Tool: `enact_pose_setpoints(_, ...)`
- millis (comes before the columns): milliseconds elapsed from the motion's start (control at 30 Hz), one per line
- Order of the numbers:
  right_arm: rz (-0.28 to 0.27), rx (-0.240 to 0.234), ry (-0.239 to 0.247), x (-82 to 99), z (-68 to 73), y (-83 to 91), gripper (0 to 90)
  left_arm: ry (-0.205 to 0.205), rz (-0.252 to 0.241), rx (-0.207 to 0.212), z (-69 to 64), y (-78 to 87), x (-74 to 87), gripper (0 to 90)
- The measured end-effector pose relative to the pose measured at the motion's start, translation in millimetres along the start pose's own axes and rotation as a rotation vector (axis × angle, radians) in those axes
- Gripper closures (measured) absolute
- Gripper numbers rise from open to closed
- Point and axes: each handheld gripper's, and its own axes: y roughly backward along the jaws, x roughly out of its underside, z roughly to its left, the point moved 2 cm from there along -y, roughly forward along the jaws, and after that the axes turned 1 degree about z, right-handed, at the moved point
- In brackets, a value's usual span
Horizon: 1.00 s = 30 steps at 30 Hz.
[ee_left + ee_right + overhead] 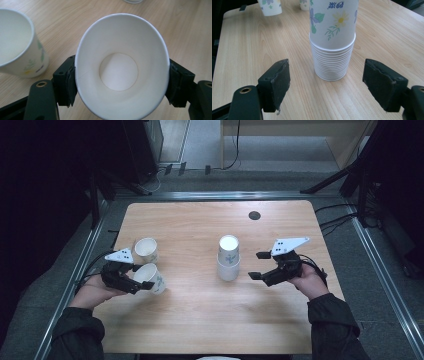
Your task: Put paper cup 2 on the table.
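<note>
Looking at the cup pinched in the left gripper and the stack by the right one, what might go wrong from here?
1. The left gripper pinches the held paper cup into an oval; more squeeze may crease it.
2. The loose cup stands close by and could get knocked.
3. The right gripper, open beside the cup stack, might tip it.
</note>
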Motion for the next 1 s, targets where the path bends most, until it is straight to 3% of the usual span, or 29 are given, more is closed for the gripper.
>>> enact_pose_setpoints(267,0.011,0.001,0.002,1.0,-2.3,-4.5,22.2,0.044,0.025,-0.105,17.6,-0.4,6.5,25.3)
enact_pose_setpoints(433,0.024,0.017,-0.008,3.8,-6.7,-6.1,22.2,0.039,0.062,-0.145,23.3,-6.2,6.6,24.5)
enact_pose_setpoints(1000,0.026,0.035,-0.019,10.5,-5.3,-2.7,22.2,0.033,0.123,-0.201,32.5,-20.9,6.5,22.2)
